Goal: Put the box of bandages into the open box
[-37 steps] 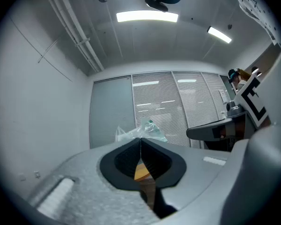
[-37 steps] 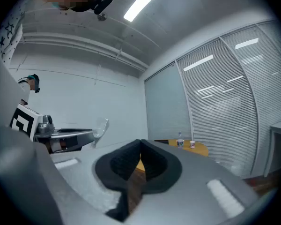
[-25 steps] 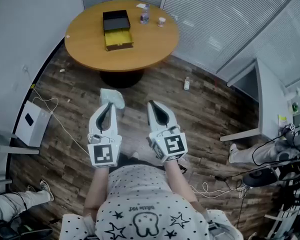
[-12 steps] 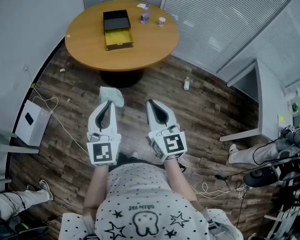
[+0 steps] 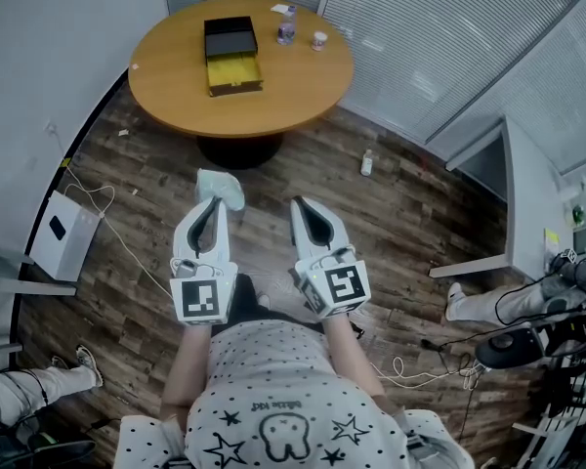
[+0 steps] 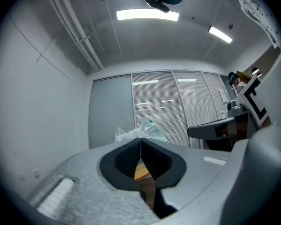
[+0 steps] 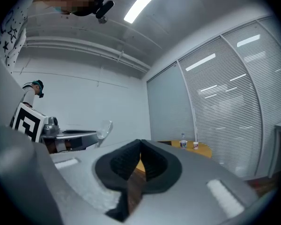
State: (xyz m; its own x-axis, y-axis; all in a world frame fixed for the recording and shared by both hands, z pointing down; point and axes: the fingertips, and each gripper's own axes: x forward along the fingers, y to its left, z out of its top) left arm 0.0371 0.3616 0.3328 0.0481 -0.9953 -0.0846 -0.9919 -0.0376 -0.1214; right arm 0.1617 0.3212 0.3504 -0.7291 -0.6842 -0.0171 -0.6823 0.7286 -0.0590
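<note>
We see the left gripper (image 5: 215, 201) clenched on the pale bandage pack (image 5: 221, 188), which projects far, towards the table (image 5: 303, 76), with its long axis roughly left-right. The right gripper (image 5: 299, 203) is clenched and empty. The open box (image 5: 232, 59) lies far off on the table.

A round wooden table (image 5: 303, 86) stood well ahead of the left gripper (image 5: 215, 203). On it lay an open black box (image 5: 229, 39), a yellow tray (image 5: 234, 72) against its nearer side, and to the right a small bottle (image 5: 286, 33), cup (image 5: 318, 40) and white card (image 5: 281, 10).
</note>
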